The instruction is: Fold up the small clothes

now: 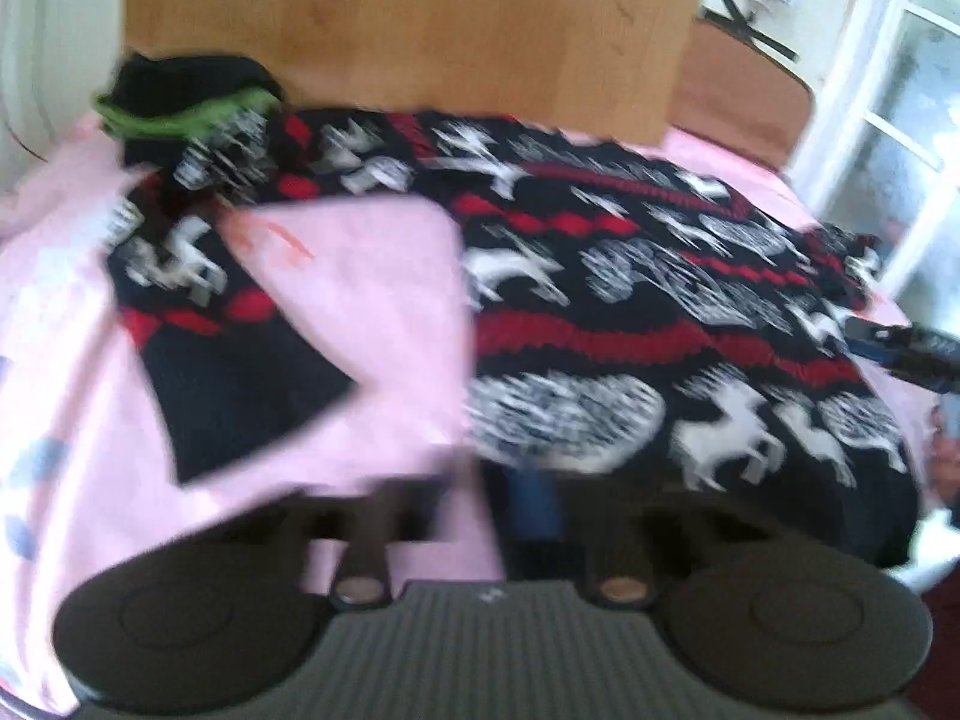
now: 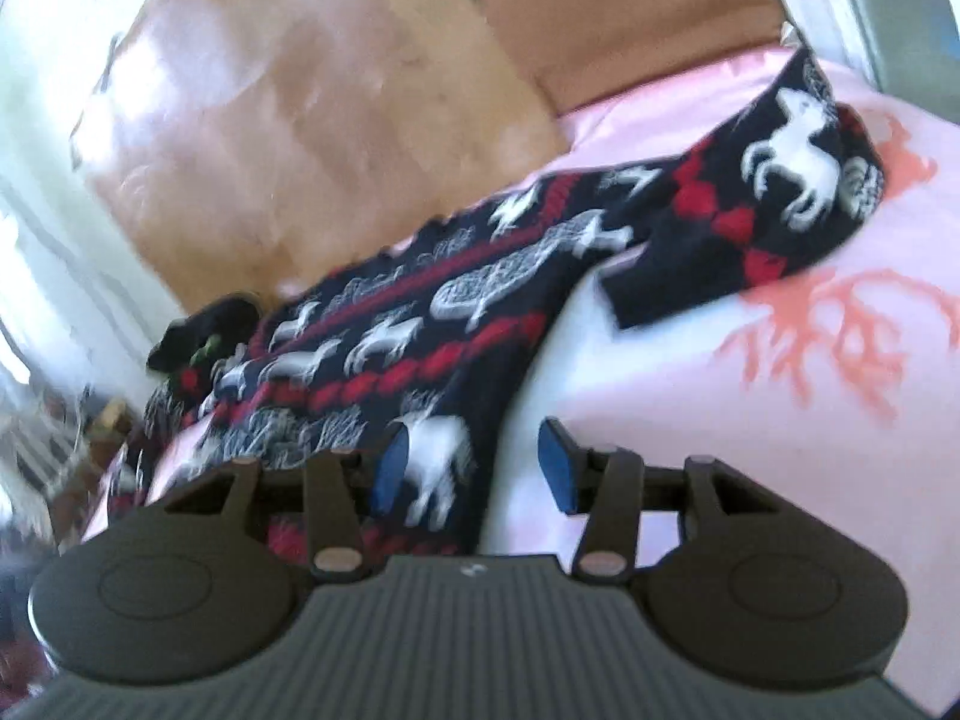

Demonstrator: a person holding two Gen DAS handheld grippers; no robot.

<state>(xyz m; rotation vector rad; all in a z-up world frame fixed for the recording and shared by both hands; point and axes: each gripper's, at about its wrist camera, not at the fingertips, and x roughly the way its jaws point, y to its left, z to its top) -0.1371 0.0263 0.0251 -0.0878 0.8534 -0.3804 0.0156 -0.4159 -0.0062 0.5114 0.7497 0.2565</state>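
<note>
A black sweater [image 1: 630, 312] with red bands and white horse figures lies spread on a pink bed sheet [image 1: 372, 300]. One sleeve [image 1: 228, 372] lies out to the left. My left gripper [image 1: 531, 501] sits at the sweater's near hem; its blue pads look pressed together on the hem, though blur hides detail. In the right wrist view the sweater [image 2: 390, 348] runs diagonally, a sleeve [image 2: 780, 198] at upper right. My right gripper [image 2: 474, 474] is open, its blue pads [image 2: 555, 465] apart at the sweater's edge. It also shows at the far right of the left wrist view [image 1: 900, 348].
A dark garment with green trim [image 1: 186, 102] lies at the sweater's far left. A wooden headboard [image 1: 408, 24] stands behind the bed. A brown chair [image 1: 744, 90] and a white door [image 1: 900, 90] are at the right. The sheet has an orange coral print [image 2: 840, 330].
</note>
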